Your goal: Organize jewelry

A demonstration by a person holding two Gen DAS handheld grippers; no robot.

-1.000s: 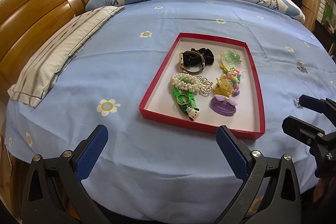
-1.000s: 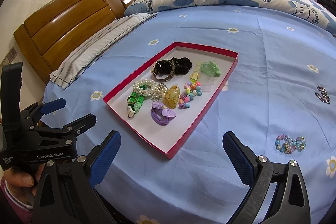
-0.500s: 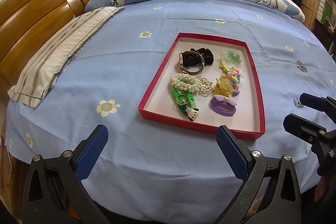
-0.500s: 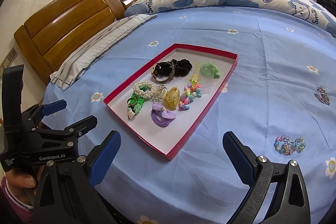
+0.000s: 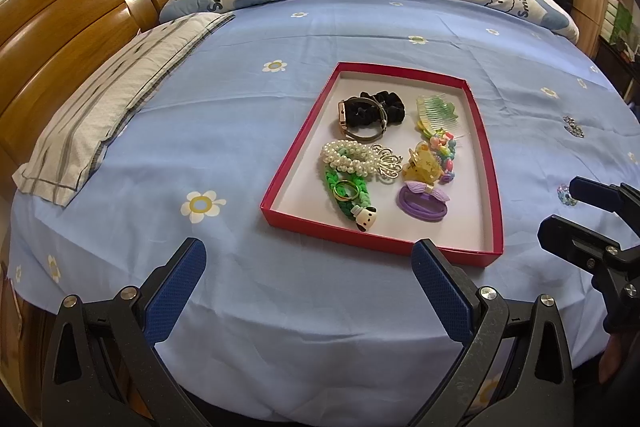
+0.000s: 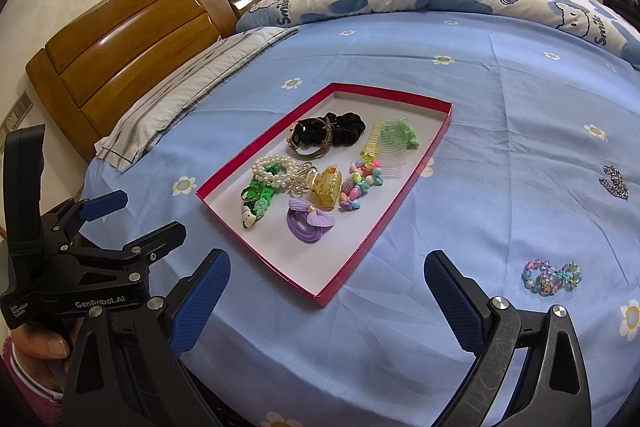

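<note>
While you hold both tools low over the near edge of the bed, nothing sits between their fingers. Your left gripper has its blue pads spread wide apart, and so does your right gripper.

On the blue sheet lies a red tray with a white floor. Inside it you can see a black scrunchie with a watch lying on it, a green comb, a pearl band resting on a green braided band, a gold ring, a yellow claw clip, a string of bright beads and a purple hair tie.

Two pieces lie on the sheet outside the tray, to its right: a sparkly bead bracelet near your right gripper, and a small glittery piece farther back. A striped pillow lies well apart on the left, by the wooden headboard.
</note>
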